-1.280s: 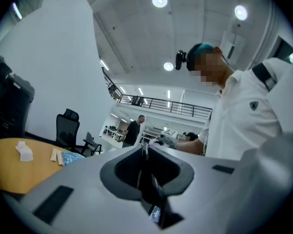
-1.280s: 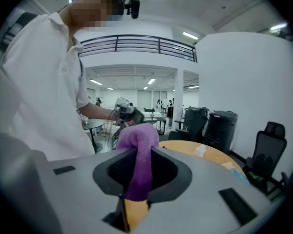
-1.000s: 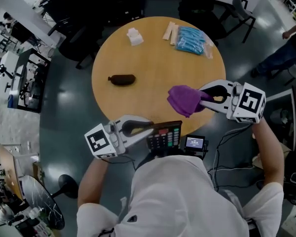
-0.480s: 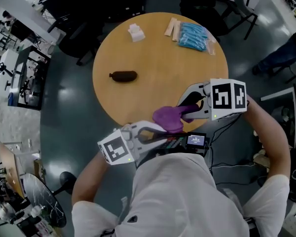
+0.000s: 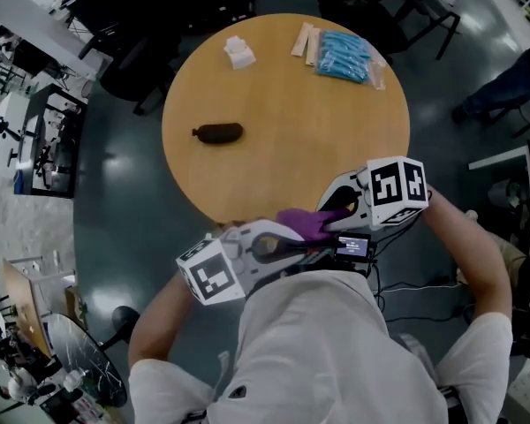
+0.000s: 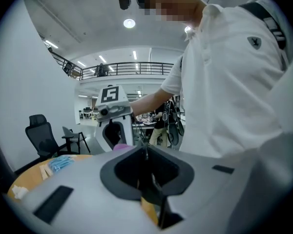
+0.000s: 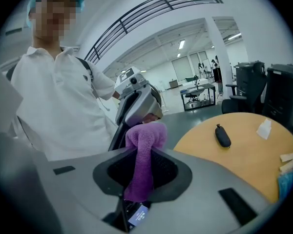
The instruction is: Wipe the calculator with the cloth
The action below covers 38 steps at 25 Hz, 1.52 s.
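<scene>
I'm looking down on a white short-sleeved polo shirt (image 5: 327, 352) with a dark chest emblem (image 6: 254, 42), and a pale grey left gripper (image 5: 311, 251) and right gripper (image 5: 336, 212) bearing black-and-white square-marker cubes (image 5: 210, 272).

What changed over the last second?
The right claw, shut on the purple cloth, swung off the table toward the person, bringing the cloth over to the calculator held in the left claw. The left claw shifted slightly toward it. Both grips are unchanged. The dark pouch, white item and blue packet stayed put.
</scene>
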Available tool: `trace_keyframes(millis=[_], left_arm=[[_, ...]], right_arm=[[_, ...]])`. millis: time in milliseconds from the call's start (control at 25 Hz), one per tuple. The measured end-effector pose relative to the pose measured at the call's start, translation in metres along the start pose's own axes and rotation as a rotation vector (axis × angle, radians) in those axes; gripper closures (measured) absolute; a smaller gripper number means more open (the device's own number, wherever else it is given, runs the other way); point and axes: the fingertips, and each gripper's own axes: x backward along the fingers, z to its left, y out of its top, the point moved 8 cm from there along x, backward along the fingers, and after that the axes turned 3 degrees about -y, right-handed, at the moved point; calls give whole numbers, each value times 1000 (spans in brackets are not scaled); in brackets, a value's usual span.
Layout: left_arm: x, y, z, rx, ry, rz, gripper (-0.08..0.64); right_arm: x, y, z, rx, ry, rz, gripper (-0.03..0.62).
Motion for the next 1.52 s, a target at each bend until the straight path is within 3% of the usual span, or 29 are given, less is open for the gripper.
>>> trace_keyframes(millis=[520, 840, 1520], left_arm=[[2, 9, 5, 12, -9, -73, 517], [8, 22, 17, -55, 11, -123, 515], [17, 17, 32, -16, 43, -179, 517]], right_arm=[[-16, -33, -14, -148, 113, -146, 520], [-27, -51, -20, -242, 190, -242, 520], [-44, -86, 0, -251, 248, -163, 520]])
